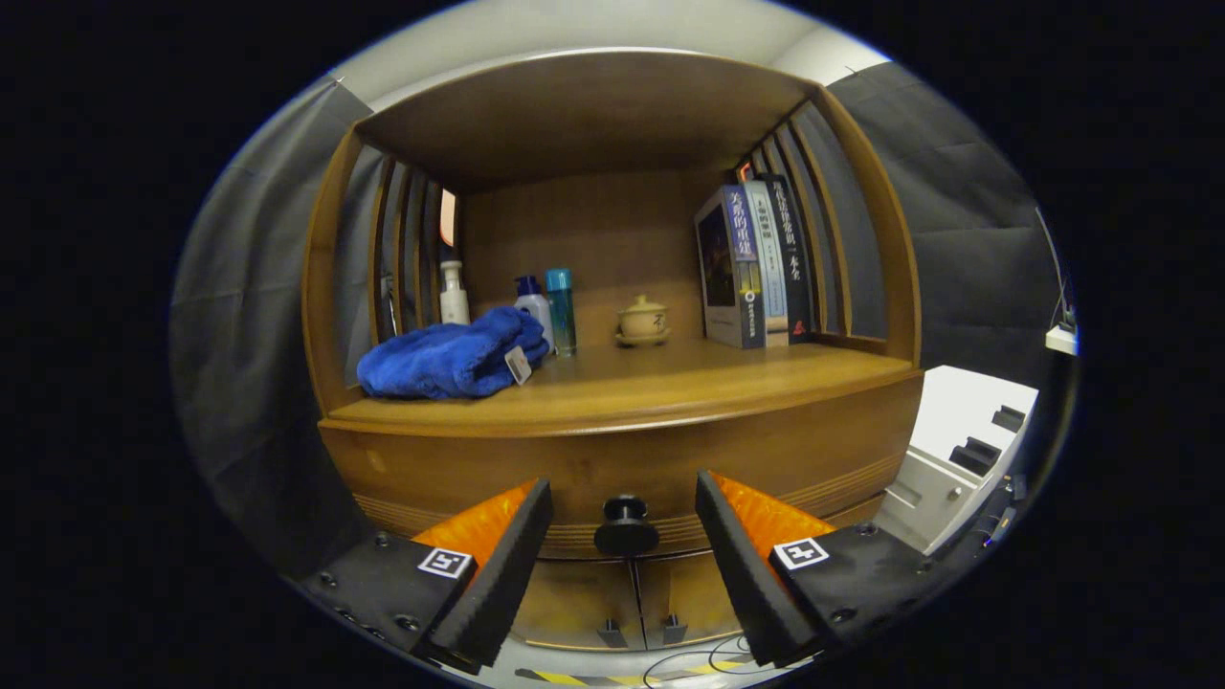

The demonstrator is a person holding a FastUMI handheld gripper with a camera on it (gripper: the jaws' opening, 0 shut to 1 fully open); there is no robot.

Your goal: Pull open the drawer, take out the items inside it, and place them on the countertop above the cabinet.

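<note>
We hold the claw (624, 545) open, its fingers flanking the knob (625, 524) of the shut drawer (612, 469), apparently lined up to grip and pull. Beyond, a blue towel (448, 356) rests on the countertop (670, 383).

Gripper (624, 512) held level, fingers spread wide.
Both fingers (498, 565) reach forward at the same height, tips angled slightly inward. Wide gap between them; neither one touches anything. Each carries a square marker tag on its upper face.
</note>
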